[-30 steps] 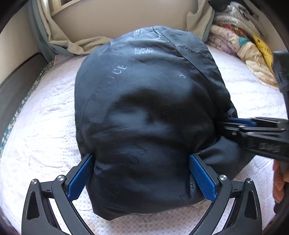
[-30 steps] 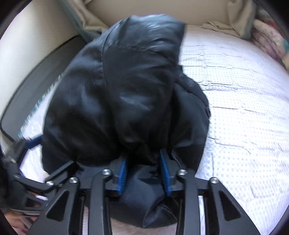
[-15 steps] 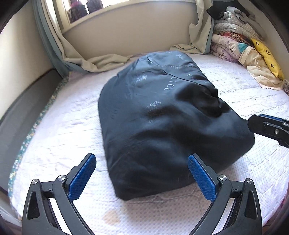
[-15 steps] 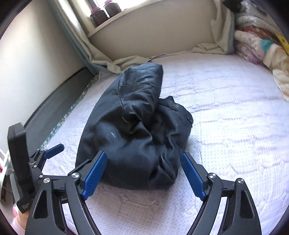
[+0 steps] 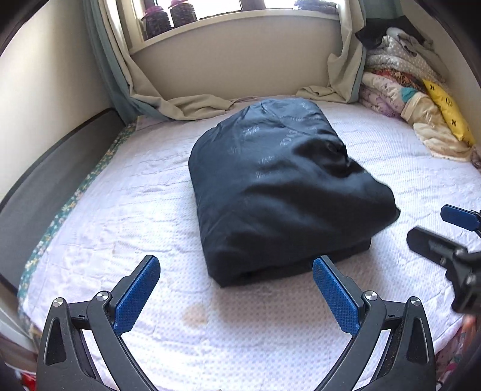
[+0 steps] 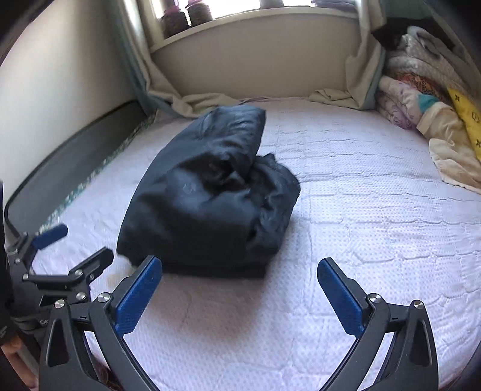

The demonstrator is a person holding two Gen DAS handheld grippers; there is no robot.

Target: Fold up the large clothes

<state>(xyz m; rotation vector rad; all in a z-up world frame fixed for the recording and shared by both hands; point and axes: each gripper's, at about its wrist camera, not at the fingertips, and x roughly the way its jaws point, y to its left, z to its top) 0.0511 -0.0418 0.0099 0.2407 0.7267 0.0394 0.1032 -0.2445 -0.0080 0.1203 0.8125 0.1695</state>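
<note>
Grippers first: the left gripper [image 5: 236, 288] is hovering low over the near edge of the bed with its blue-padded fingers [image 5: 136, 296] spread wide and nothing between them. The right gripper [image 6: 239, 290] is doing the same, jaws parted, pads bare, hanging just above the mattress cover [image 6: 360, 210]. In the left wrist view the right gripper [image 5: 445, 231] is poking in from the right edge, clear of the cloth; in the right wrist view the left gripper [image 6: 64, 249] is showing at the lower left, its tip just beside the bundle's near corner, and whether it is touching there I cannot tell.

Between and beyond them, the dark navy garment [image 5: 279, 189] is lying folded into a puffy, roughly rectangular bundle in the middle of the bed. Its surface is glossy, with faint pale lettering I cannot read. From the right wrist camera the garment [image 6: 210, 198] is looking lumpier, a rolled upper layer sitting on a flatter base.

The white quilted mattress cover [image 5: 120, 195] is carrying a small brownish stain [image 5: 195, 315] just ahead of the left gripper. Further out, beige curtains [image 5: 186, 103] are pooling onto the far edge of the bed under the windowsill [image 5: 234, 27], where dark pots [image 5: 168, 16] are standing. In the far right corner a pile of folded bedding [image 5: 399, 93] is stacked, with a yellow patterned piece [image 5: 448, 111] leaning against it.
</note>
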